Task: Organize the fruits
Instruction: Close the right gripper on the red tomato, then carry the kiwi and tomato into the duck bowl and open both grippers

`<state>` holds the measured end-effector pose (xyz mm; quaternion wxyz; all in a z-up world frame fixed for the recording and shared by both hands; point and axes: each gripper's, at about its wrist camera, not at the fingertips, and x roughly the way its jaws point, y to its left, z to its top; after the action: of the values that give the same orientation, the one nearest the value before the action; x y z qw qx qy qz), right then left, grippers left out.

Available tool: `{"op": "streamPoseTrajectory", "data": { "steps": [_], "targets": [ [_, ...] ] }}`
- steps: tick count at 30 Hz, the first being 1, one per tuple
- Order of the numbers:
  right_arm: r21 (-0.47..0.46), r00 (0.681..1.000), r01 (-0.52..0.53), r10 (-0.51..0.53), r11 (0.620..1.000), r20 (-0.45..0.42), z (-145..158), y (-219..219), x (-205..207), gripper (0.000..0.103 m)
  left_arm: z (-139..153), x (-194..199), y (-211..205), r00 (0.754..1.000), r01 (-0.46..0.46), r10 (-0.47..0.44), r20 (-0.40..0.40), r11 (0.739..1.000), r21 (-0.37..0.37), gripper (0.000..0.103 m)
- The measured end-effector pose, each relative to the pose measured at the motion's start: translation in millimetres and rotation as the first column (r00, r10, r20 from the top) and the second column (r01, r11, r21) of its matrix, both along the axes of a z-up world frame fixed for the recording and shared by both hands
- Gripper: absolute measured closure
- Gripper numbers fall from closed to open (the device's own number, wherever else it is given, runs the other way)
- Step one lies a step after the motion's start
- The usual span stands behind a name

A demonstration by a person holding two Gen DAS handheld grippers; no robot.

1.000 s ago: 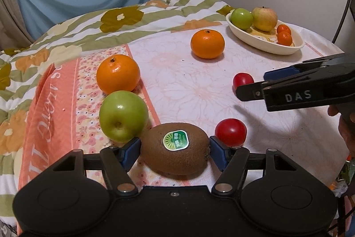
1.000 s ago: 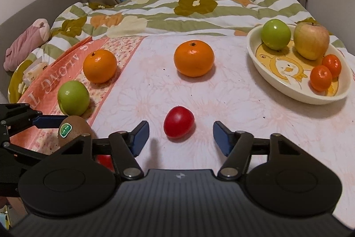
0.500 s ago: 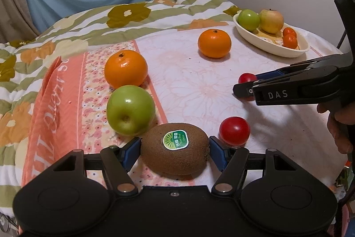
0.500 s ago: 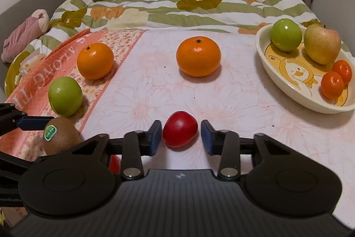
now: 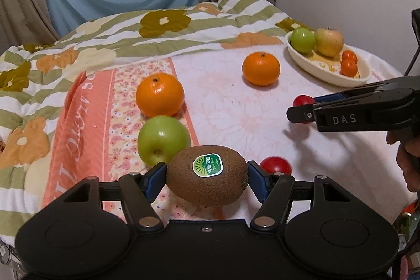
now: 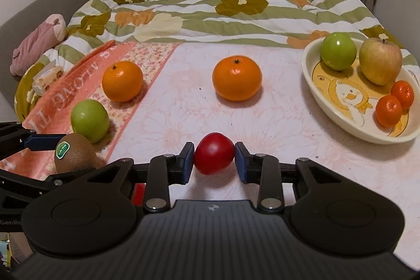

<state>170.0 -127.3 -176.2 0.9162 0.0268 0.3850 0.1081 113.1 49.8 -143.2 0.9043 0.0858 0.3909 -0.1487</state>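
My left tongs half hide one tomato; my right tongs cover most of another tomato.

Left tongs clamp the kiwi (green sticker up).

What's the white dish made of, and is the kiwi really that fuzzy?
The dish looks like glazed ceramic, though it could be hard plastic: smooth, glossy cream walls with a printed cartoon duck inside. The kiwi has matte, brown, finely fuzzy skin and a shiny green paper sticker on top.
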Motion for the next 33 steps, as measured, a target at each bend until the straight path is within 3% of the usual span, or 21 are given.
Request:
{"op": "streamPoseTrajectory", "data": {
  "steps": [11, 21, 33],
  "targets": [
    [0.018, 0.999, -0.023, 0.022, 1.0, 0.042, 49, -43, -16, 0.055, 49, -8, -35, 0.997, -0.064, 0.064, 0.038, 0.998, -0.004, 0.033],
    [0.012, 0.996, 0.007, -0.008, 1.0, 0.083, 85, -118, -19, 0.055, 83, 3, -97, 0.994, -0.044, 0.047, 0.095, 0.998, -0.037, 0.033],
    [-0.017, 0.995, 0.018, -0.017, 1.0, 0.095, 90, -203, 13, 0.055, 82, 49, -182, 0.993, 0.001, 0.007, 0.119, 0.997, -0.071, 0.033]
  ]
}}
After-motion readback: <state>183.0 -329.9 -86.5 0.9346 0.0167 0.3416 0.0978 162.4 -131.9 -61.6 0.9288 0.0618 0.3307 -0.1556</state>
